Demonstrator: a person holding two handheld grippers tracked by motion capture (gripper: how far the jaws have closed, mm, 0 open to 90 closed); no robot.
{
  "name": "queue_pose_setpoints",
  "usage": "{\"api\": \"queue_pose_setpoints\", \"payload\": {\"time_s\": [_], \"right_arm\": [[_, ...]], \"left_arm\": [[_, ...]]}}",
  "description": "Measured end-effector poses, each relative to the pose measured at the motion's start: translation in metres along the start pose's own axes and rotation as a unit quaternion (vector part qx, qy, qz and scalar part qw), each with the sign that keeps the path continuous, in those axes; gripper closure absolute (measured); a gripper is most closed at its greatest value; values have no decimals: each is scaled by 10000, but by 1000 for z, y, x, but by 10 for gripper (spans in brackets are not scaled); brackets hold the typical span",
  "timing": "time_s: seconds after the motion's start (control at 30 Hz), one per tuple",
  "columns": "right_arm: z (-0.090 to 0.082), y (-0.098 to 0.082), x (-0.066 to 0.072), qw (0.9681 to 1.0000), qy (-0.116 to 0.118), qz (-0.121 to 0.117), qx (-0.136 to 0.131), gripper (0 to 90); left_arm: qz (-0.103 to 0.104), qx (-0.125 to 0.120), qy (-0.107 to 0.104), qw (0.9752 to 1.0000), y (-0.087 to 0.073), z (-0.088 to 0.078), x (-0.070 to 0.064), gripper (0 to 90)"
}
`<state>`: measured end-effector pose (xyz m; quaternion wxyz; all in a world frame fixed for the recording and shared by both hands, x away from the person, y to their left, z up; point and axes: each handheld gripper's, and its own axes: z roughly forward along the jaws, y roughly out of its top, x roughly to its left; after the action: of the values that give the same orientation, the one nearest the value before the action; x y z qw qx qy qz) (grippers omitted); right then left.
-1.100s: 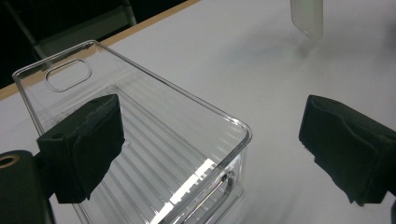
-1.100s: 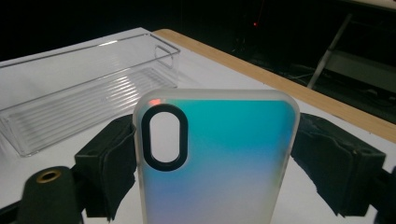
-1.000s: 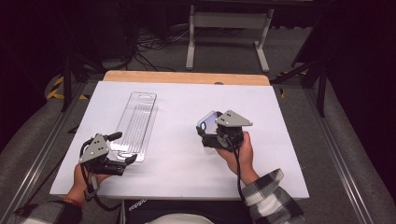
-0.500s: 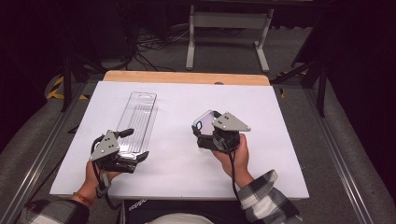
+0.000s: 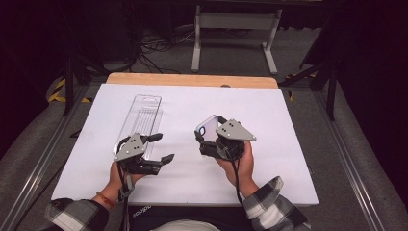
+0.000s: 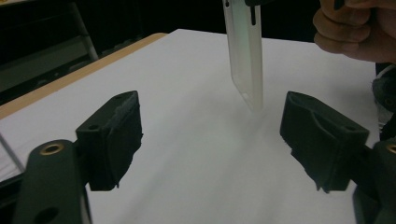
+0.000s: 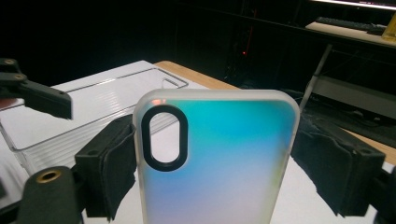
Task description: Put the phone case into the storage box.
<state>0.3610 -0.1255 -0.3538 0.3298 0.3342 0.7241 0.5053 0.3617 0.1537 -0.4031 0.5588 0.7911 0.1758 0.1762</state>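
Note:
A frosted phone case (image 7: 224, 163) with an iridescent blue-green back and a black-ringed camera cutout stands upright in my right gripper (image 7: 215, 154), whose pads press on its two long edges. In the high view, that right gripper (image 5: 204, 137) holds the case (image 5: 208, 125) just above mid-table. My left gripper (image 5: 161, 147) hovers to its left, jaws pointing toward it. In the left gripper view, the case (image 6: 243, 56) hangs edge-on beyond my open left gripper (image 6: 210, 121). Its jaws have just been closing, with nothing between them.
A clear plastic packaging tray (image 5: 144, 113) lies on the white table sheet (image 5: 288, 144) at the left, behind the left gripper; it also shows in the right gripper view (image 7: 84, 116). A wooden table edge (image 5: 192, 79) runs along the back. A metal stand is on the floor beyond.
My left gripper has moved right across the sheet, toward the right gripper and the case. The right hand has kept its place, still holding the case.

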Motion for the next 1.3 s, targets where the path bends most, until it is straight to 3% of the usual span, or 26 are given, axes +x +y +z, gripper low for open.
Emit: {"api": "queue_pose_setpoints", "payload": {"time_s": [0.1, 0.4, 0.7, 1.13, 1.3], "right_arm": [[0, 0, 3, 10000, 54, -29, -8, 170], [-2, 1, 12, 9998, 169, -41, -107, 170], [-1, 2, 18, 9998, 131, -63, -157, 170], [0, 1, 21, 9998, 72, -129, -160, 171], [1, 0, 25, 9996, 6, -224, -179, 171]], "left_arm": [[22, -13, 0, 10000, 5, 9, -5, 308], [-185, -191, -151, 9995, 11, 27, -10, 431], [-53, -107, -234, 9997, 17, 41, -16, 598], [-54, -119, -230, 9996, 21, 47, -16, 643], [77, -171, -183, 9997, 24, 45, -17, 698]]}}
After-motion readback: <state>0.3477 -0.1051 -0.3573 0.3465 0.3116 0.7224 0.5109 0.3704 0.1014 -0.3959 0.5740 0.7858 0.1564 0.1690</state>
